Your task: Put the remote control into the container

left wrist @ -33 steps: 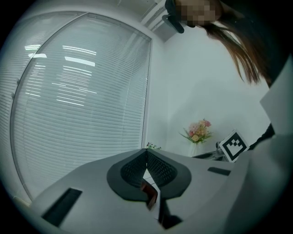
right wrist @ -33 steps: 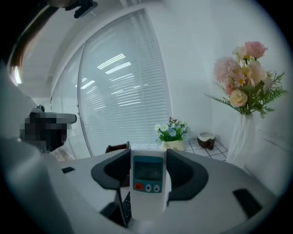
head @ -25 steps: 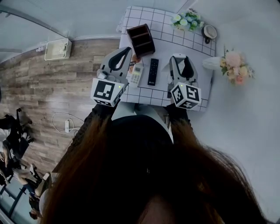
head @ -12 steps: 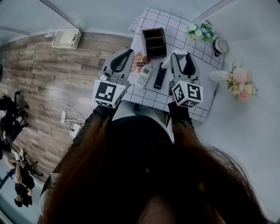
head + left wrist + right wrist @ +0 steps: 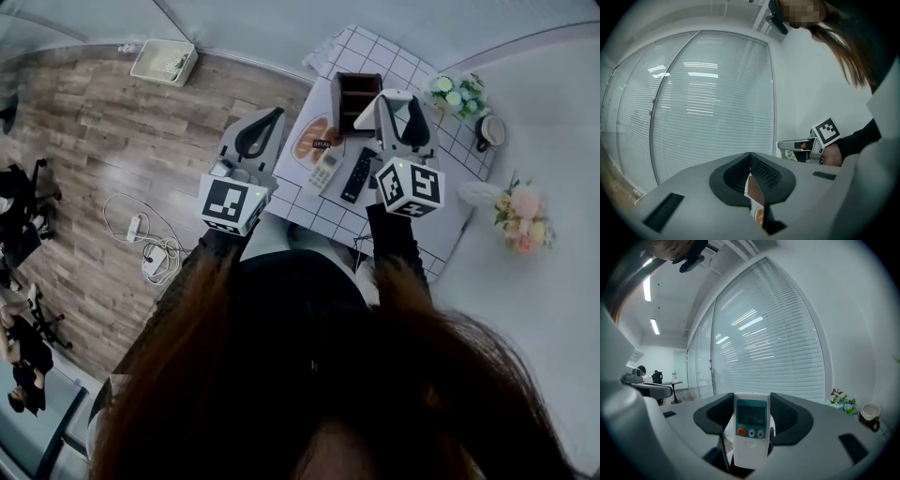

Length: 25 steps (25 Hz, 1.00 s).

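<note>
My right gripper (image 5: pixel 751 405) is shut on a white remote control (image 5: pixel 751 427) with a small screen and an orange button, held upright between its jaws. In the head view this gripper (image 5: pixel 397 99) hangs over the checked table (image 5: pixel 405 66), just right of the dark brown wooden container (image 5: pixel 356 92). A second white remote (image 5: pixel 325 170) and a black remote (image 5: pixel 357 174) lie side by side on the cloth in front of the container. My left gripper (image 5: pixel 274 116) hovers at the table's left edge, shut and empty; its jaws (image 5: pixel 750 157) meet at the tips.
Small flowers (image 5: pixel 453 94), a cup (image 5: pixel 490 133) and a pink bouquet (image 5: pixel 521 216) stand along the table's right side. An orange-printed card (image 5: pixel 307 141) lies left of the remotes. On the wood floor are a white box (image 5: pixel 164 63) and cables (image 5: pixel 141 246).
My right gripper has moved away from the table's near edge to beside the container, still holding the white remote. The head view has swung, shifting the table rightward. Left gripper is nearly unmoved.
</note>
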Motion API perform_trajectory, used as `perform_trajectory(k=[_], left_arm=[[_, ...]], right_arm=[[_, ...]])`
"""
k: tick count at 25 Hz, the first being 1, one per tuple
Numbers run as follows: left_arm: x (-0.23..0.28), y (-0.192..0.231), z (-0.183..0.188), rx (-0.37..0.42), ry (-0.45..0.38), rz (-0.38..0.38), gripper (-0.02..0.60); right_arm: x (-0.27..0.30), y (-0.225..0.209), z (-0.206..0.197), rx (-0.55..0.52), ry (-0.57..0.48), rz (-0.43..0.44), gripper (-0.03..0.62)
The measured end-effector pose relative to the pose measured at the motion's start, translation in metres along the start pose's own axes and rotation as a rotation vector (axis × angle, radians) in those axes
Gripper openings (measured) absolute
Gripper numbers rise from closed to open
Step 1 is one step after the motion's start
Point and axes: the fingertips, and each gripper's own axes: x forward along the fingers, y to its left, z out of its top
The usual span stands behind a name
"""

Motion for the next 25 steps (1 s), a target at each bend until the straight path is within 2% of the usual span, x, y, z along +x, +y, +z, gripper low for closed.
perform_trajectory(k=[7, 16, 25], left_arm=[[-0.015, 0.017, -0.003, -0.022, 0.013, 0.077, 0.009], [-0.03, 0.033, -0.002, -0.012, 0.009, 0.131, 0.008], [-0.037, 0.039, -0.003, -0.022, 0.026, 0.167, 0.009]], right_arm=[[0.038, 0.006, 0.016, -0.03, -0.032, 0.046, 0.252], [0.071, 0.007, 0.025, -0.057, -0.052, 0.056, 0.252], [0.092, -0.008, 0.002, -0.094, -0.014, 0.031, 0.252]])
